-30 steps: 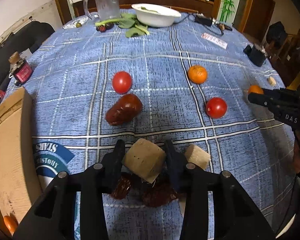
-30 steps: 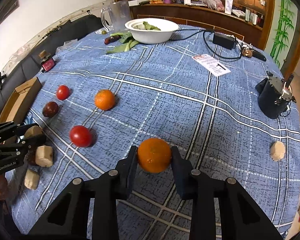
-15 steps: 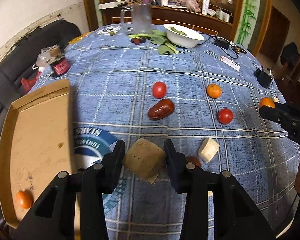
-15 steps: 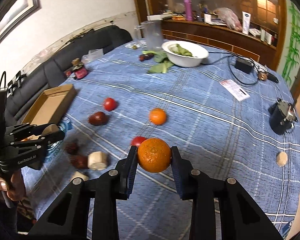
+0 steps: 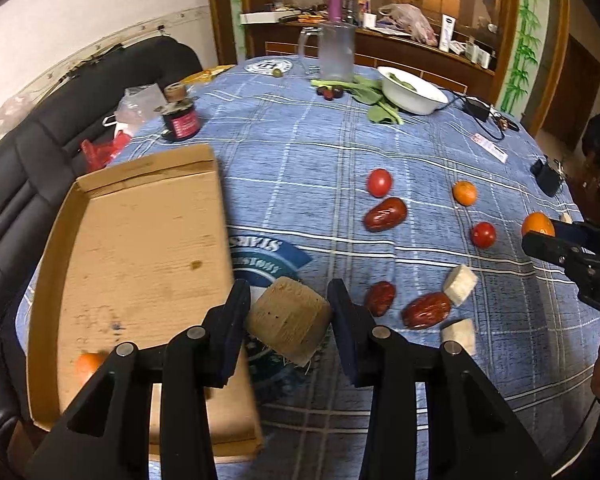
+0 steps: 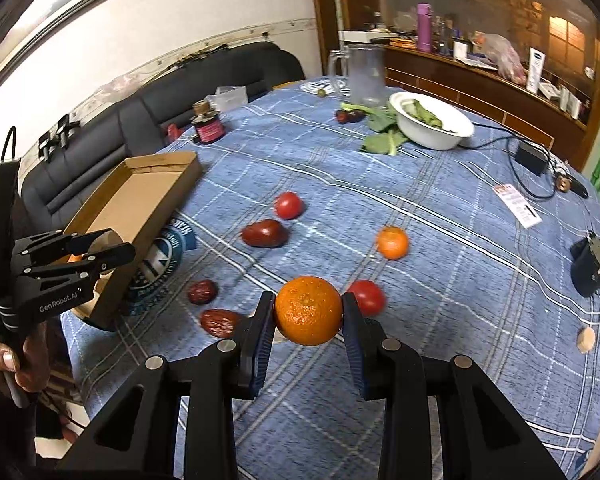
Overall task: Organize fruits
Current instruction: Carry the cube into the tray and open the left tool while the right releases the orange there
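My left gripper (image 5: 288, 322) is shut on a tan, rough chunk (image 5: 288, 320) and hangs above the tablecloth just right of the cardboard tray (image 5: 140, 240). One small orange (image 5: 89, 362) lies in the tray's near corner. My right gripper (image 6: 308, 314) is shut on an orange (image 6: 308, 310), held above the table. Loose on the blue cloth lie two tomatoes (image 6: 288, 205) (image 6: 366, 296), another orange (image 6: 392, 242), a large red date (image 6: 265, 233), two smaller dates (image 6: 202, 291) (image 6: 220, 322), and two pale chunks (image 5: 460, 290) (image 5: 458, 336).
A white bowl (image 6: 432, 124) with greens, loose leaves, a glass mug (image 6: 364, 74) and a small jar (image 6: 206, 126) stand at the far side. Cables, a black adapter (image 6: 532, 158) and a black device (image 6: 590, 266) lie right. A dark sofa (image 5: 40, 140) borders the left.
Both grippers have risen and swung left with their loads. The cardboard tray has come fully into view beside the left gripper, and the fruit on the cloth now lies further off.
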Demonstrator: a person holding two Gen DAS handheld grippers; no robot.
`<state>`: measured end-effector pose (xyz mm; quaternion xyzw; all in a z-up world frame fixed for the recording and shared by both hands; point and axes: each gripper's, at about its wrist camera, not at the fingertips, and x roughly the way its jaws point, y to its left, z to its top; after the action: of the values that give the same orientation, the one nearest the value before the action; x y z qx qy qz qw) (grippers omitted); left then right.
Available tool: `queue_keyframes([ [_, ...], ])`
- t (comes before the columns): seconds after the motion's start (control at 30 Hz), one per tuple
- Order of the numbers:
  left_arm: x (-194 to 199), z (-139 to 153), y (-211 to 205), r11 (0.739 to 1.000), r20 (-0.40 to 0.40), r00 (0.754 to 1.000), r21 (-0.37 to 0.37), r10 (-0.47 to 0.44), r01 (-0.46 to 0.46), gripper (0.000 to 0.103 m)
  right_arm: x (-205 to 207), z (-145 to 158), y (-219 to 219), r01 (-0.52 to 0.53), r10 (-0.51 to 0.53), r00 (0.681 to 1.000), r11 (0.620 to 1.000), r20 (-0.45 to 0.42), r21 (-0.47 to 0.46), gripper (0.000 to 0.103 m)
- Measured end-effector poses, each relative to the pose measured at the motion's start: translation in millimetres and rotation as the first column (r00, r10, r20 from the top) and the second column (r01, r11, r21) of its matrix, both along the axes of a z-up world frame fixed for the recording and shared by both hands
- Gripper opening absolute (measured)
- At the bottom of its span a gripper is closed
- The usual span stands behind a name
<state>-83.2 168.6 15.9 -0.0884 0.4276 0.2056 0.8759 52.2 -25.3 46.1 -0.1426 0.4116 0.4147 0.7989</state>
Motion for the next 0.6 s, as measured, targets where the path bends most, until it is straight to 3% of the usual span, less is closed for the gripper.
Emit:
queue_keyframes([
  [0.6,-47,3,53,0.992,0.022,0.992,-0.006,0.122,-0.122,0.038,-52,0,81,-0.184,0.184,0.983,0.983,-0.012,-0.005,0.033],
])
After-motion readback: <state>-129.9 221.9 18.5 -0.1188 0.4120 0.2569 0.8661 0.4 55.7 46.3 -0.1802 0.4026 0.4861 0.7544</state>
